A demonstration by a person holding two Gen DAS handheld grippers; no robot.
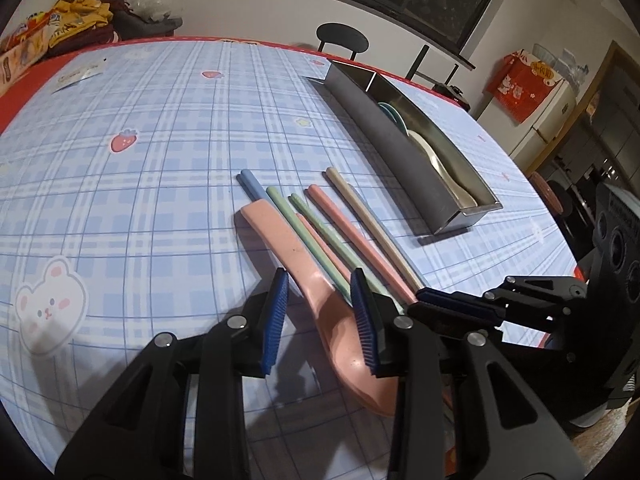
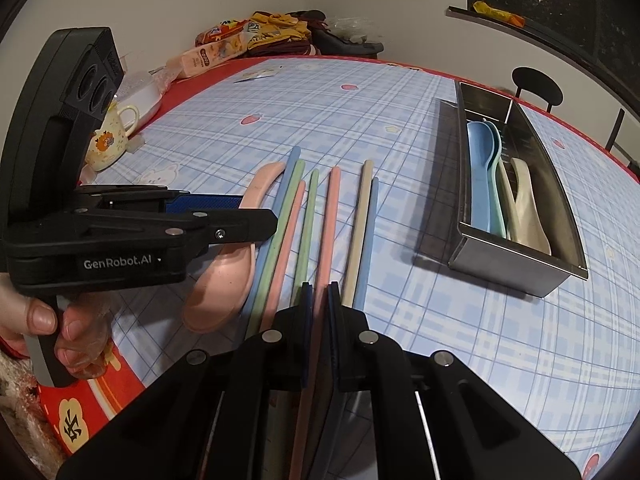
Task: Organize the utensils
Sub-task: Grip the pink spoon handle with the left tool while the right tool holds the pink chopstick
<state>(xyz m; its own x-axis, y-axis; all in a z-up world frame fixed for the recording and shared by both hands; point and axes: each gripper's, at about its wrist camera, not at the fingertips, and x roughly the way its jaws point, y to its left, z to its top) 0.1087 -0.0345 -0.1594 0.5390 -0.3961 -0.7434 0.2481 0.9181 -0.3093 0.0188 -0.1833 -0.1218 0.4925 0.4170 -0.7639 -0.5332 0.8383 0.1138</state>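
Currently right claw (image 2: 318,292) was pinched shut on a pink chopstick (image 2: 331,216); left claw (image 1: 320,312) was spread, straddling the pink spoon (image 1: 304,276) on the counter (image 1: 160,160). Loose chopsticks (image 2: 304,216) lay alongside. Further out, the steel tray (image 2: 520,264) held blue, green and cream spoons (image 2: 480,176).

Black plastic tongs (image 1: 322,320) with ribbed blue pads (image 1: 276,320), silver rivets and white "GenRobot.AI" lettering (image 2: 117,263).
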